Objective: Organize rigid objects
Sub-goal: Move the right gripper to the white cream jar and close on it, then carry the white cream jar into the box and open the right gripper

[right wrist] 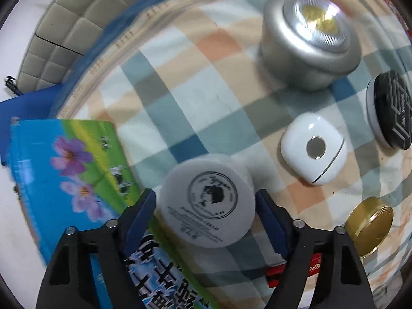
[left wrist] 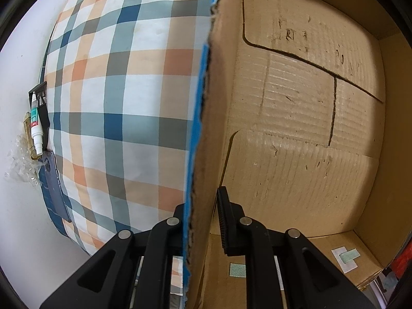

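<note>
Cardboard box [left wrist: 303,134] looks bare inside; left gripper [left wrist: 199,221] is clamped on its wall. Right gripper [right wrist: 206,206] sits half-open around the white jar [right wrist: 207,202], silver tin [right wrist: 309,43] at 1 o'clock.

Both wrist cameras look steeply down, close over the plaid sheet [left wrist: 123,108] (their shared ground).

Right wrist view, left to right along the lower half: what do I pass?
Flowered box → white round jar → white square case → gold lid.
</note>
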Demonstrator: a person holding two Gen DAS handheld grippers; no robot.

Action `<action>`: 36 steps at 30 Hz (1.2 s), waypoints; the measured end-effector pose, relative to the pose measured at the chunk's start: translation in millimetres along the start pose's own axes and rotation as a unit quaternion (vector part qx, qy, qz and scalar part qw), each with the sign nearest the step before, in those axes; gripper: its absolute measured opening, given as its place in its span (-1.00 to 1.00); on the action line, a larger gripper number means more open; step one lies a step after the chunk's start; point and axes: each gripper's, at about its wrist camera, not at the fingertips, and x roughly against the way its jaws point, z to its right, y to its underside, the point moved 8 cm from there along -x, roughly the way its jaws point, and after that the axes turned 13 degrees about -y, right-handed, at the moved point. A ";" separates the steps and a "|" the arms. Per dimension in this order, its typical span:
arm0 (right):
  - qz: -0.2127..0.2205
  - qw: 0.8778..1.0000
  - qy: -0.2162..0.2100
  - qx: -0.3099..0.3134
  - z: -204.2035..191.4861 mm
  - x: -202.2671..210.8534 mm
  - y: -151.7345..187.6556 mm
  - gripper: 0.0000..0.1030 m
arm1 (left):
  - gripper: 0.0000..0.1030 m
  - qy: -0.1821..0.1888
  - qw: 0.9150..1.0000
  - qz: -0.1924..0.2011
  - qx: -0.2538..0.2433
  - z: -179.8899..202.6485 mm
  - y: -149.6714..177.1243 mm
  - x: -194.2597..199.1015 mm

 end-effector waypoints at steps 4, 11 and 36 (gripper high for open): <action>-0.020 0.999 0.031 0.034 -2.7 -6.3 4.1 0.46 | -0.79 -0.003 1.000 0.003 -0.001 2.2 -0.9 1.3; -0.067 0.985 0.116 0.111 6.7 1.9 30.3 0.42 | -0.79 -0.004 1.000 0.006 -0.001 8.1 0.3 4.4; 0.023 0.991 0.080 0.106 -4.7 100.1 58.4 0.37 | -0.83 0.006 1.000 0.019 -0.011 11.4 10.8 8.3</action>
